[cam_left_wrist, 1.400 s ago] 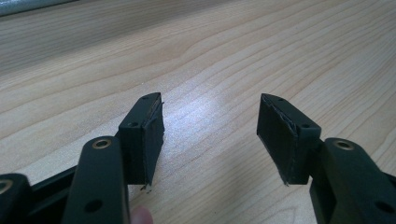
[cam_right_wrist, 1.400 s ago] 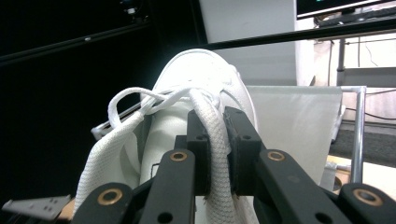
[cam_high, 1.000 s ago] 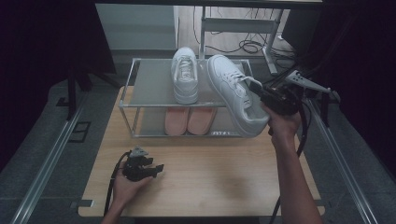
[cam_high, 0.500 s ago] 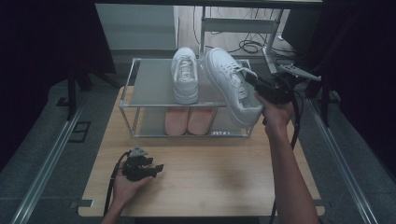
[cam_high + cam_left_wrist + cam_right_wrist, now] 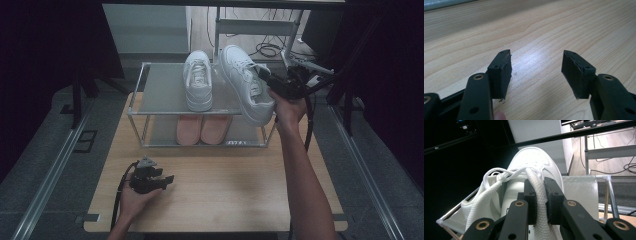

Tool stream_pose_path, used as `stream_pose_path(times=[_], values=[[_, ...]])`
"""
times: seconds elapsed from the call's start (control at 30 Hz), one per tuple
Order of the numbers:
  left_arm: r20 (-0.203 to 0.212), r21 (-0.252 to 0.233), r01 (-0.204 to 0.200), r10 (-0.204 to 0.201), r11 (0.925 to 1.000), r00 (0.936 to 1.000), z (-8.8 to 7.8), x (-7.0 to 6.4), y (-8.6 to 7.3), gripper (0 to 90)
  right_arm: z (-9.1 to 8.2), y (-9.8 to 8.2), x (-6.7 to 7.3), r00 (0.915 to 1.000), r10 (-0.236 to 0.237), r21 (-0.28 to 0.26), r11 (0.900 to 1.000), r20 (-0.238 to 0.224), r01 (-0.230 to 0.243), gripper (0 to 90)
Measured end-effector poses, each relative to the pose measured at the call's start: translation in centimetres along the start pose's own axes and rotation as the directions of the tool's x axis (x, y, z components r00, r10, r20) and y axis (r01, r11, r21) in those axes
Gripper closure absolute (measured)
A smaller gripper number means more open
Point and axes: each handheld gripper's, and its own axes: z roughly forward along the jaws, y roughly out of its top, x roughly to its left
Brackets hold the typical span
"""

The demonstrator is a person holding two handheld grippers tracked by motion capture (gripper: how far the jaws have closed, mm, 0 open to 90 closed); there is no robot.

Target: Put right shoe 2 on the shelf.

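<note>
Metal two-tier shoe rack (image 5: 150, 107): white sneaker (image 5: 198, 82) on top, pink pair (image 5: 202, 128) below. My right gripper (image 5: 267, 80) clamps second white sneaker (image 5: 245, 85)'s collar; left gripper (image 5: 167, 179) wide, resting on wooden tabletop (image 5: 230, 190).

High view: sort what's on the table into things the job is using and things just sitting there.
In use:
- white sneaker, collar pinched in the right gripper, tilted over the rack's top shelf
- second white sneaker, its pair, on that shelf

Just sitting there:
- pink shoes on the lower shelf
- left gripper, open, low over the bare wooden table

right hand-held gripper (image 5: 267, 82) | carried white sneaker (image 5: 245, 90) leftward (toward its mate), over rack
</note>
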Motion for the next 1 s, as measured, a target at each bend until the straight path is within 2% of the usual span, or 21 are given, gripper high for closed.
stream_pose_path(times=[0.4,1.0], values=[[-0.003,-0.004,-0.001,0.001,1.0000,1.0000,-0.1,0.2,0.0,41.5,3.3,1.1,0.4,0.9985,0.025,0.029,0.999,0.048,-0.026,80.8],[-0.007,-0.012,0.006,-0.006,0.9999,1.0000,-0.4,0.6,-0.1,41.4,9.7,1.8,0.0,0.9900,0.046,0.092,0.994,0.133,-0.059,80.4]])
